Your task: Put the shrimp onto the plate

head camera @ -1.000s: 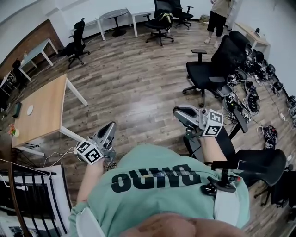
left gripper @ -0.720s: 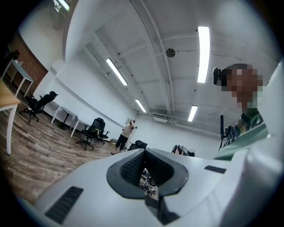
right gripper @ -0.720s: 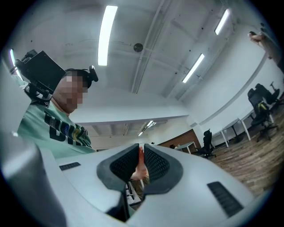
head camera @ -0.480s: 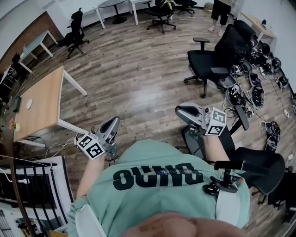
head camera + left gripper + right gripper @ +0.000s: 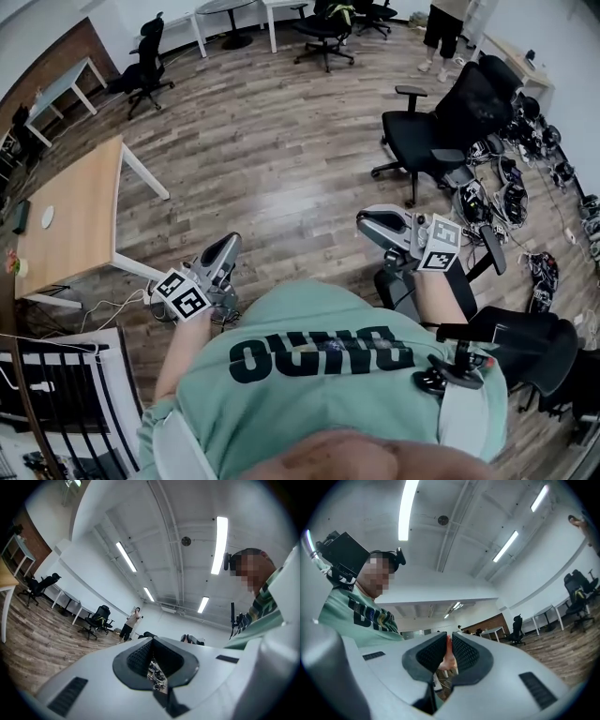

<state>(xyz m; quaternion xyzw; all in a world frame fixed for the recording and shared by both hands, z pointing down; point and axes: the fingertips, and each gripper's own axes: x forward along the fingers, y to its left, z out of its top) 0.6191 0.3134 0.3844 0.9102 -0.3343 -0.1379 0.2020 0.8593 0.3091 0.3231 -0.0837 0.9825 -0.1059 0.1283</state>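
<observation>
Here, seen from the head view, the person in a green shirt [image 5: 319,375] stands on a wooden floor [image 5: 272,141] with a hand-held gripper held out on each side of the body. The right hand-held gripper [image 5: 370,223] sits right of centre in the frame, and its own view shows the jaws clamped on the shrimp [image 5: 447,659], a pinkish-orange piece pinched between the two dark ribbed pads. The left hand-held gripper [image 5: 225,251] sits left of centre. In its own view the jaws stand a narrow gap apart with nothing between them, only clutter on the floor showing through. A wooden desk [image 5: 75,216] stands at the left edge of the frame, well apart from both grippers. A small white round thing [image 5: 47,217] lies on it, too small to tell what it is. A black office chair [image 5: 459,112] stands at the upper right, and another person [image 5: 441,28] stands at the top edge beyond it.
</observation>
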